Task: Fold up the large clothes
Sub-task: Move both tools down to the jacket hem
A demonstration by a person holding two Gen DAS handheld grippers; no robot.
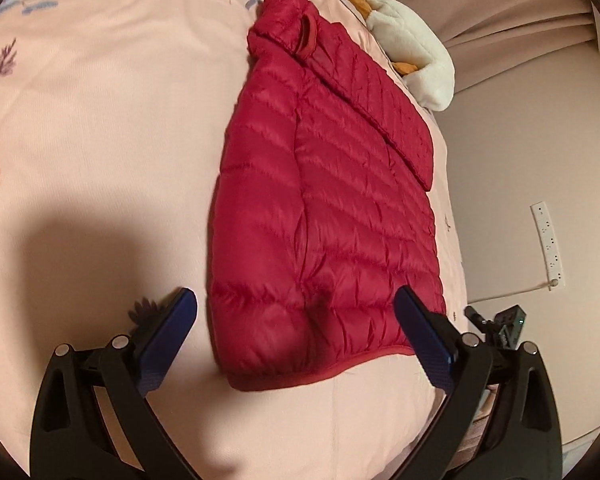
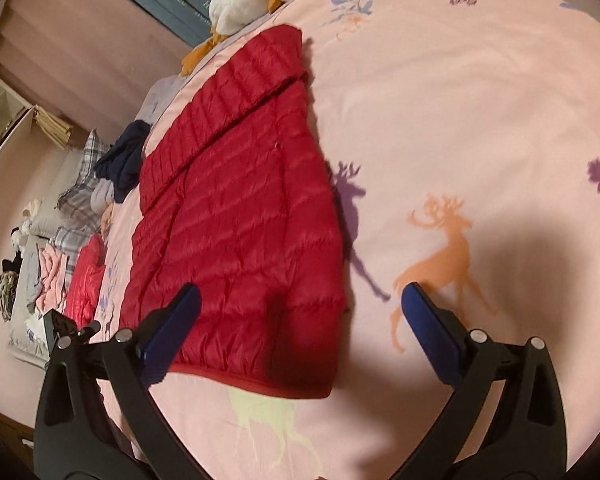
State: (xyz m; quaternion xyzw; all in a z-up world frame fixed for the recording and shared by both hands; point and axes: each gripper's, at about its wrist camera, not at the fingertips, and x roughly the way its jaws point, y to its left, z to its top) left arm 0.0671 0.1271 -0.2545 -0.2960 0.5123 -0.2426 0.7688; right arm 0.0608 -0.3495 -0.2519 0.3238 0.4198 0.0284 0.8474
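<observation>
One red quilted jacket (image 1: 324, 208) lies flat on the bed (image 1: 100, 140), sleeves folded in across the body, collar end away from both cameras, hem nearest them. Two grippers, both spread wide and holding nothing. Left gripper (image 1: 296, 304) hovers over the hem end; in its view the jacket's lower left corner sits between the two blue fingers, and the right finger (image 1: 420, 336) overlaps the hem's right part, contact can't be told. Right gripper (image 2: 300, 300) hangs over the jacket's lower right corner; in its view the left finger (image 2: 172, 328) overlaps the hem, the right finger (image 2: 432, 332) is over bare bedcover beside an orange deer print (image 2: 448, 248). One white plush toy (image 1: 416, 64) with orange parts lies beyond the collar at the bed edge. Pile of other clothes (image 2: 80, 248) off the bed's side, number unclear. One white power strip (image 1: 548, 240) on the floor.
</observation>
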